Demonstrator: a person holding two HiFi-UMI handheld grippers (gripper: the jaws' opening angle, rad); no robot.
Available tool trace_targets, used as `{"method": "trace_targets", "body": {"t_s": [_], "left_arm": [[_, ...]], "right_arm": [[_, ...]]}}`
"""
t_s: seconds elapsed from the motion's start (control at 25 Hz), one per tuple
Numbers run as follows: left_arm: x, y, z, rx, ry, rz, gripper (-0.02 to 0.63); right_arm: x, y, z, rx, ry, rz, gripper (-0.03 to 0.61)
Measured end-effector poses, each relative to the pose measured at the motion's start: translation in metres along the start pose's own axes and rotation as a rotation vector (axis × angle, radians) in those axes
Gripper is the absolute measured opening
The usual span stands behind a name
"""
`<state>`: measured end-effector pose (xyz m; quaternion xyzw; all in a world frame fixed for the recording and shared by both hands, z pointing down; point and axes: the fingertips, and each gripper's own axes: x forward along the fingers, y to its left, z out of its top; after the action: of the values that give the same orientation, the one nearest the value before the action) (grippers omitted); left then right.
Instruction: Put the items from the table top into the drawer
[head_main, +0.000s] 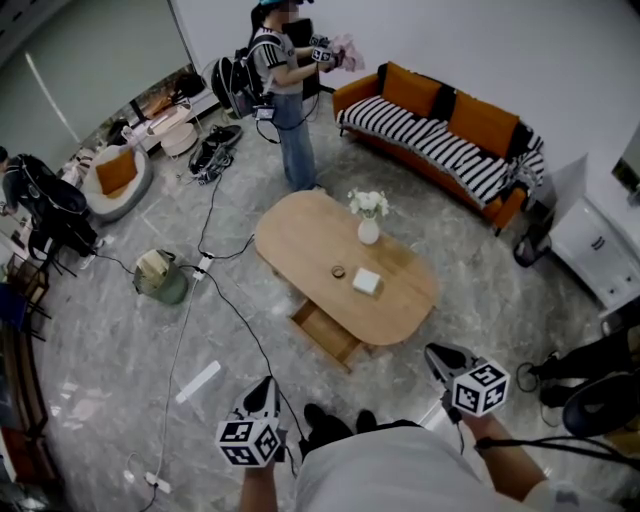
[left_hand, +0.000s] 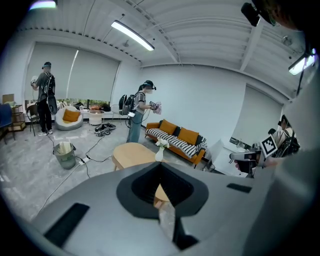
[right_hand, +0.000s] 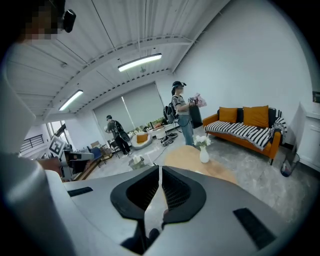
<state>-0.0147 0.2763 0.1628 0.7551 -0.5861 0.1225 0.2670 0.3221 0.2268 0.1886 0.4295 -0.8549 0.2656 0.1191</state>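
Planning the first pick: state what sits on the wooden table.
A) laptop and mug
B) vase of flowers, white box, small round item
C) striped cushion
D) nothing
B: the head view shows the vase of flowers, the white box and the small round item on the table.

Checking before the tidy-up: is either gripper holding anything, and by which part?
Nothing is held. The left gripper and the right gripper both have jaws together and empty, well short of the oval wooden table.
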Motion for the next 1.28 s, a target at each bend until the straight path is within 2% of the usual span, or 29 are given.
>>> {"method": "trace_targets", "body": {"t_s": [0.48,1.0,1.28], "left_arm": [[0.044,0.012,0.026,0.022,0.017,-0.051,0.000],[0.105,0.070,0.069,0.063,0.069,-0.131,0.000],[0.140,0.102,0.089,0.108,0.101,-0.191,0.000]], "right_arm": [[0.034,-0.013,0.019,0.025,-0.002,-0.031,0.041],[0.108,-0.006,0.049,0.079,0.000,-0.094,0.041],[0.141,-0.001,0.055,0.111,0.005,-0.159,0.041]]}}
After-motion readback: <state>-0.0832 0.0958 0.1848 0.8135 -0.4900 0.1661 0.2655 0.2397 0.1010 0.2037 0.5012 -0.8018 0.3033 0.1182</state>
